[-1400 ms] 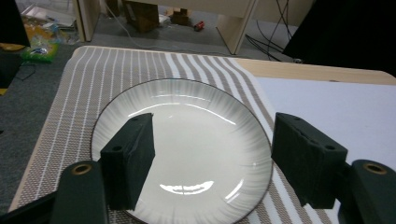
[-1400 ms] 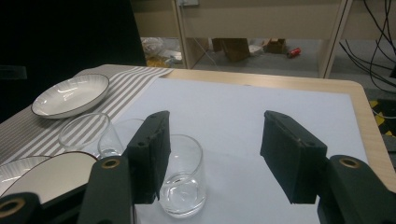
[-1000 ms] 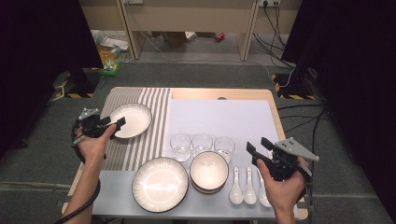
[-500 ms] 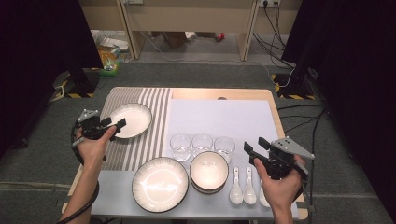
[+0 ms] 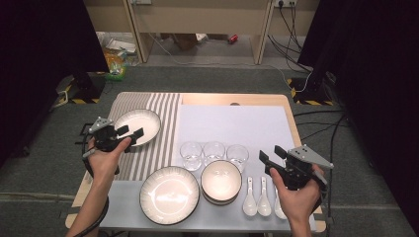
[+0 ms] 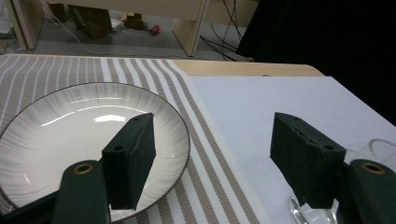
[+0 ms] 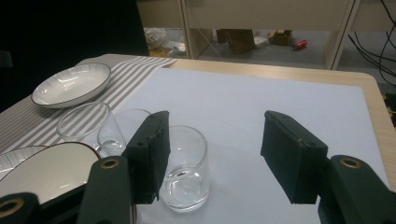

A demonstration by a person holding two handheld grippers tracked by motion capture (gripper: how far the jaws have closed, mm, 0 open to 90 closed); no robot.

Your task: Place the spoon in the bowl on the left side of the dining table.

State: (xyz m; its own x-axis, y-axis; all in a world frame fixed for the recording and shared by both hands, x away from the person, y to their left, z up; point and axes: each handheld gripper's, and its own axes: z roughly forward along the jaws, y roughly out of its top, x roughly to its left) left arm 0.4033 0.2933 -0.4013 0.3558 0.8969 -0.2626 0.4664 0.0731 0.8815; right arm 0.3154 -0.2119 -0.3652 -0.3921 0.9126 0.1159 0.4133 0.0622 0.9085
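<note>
On the striped mat [image 5: 160, 133], plate [image 5: 138, 126] upright — probably level — left hand-held gripper [image 5: 130, 133] agape.

White ribbed plate [image 5: 139, 126] with a thin dark rim, upright and empty, lying on the striped mat at the table's far left. Clear drinking glass [image 5: 237, 156], upright and empty, the rightmost of a row of three on the white mat, just beyond the stacked bowls, near the right.
</note>
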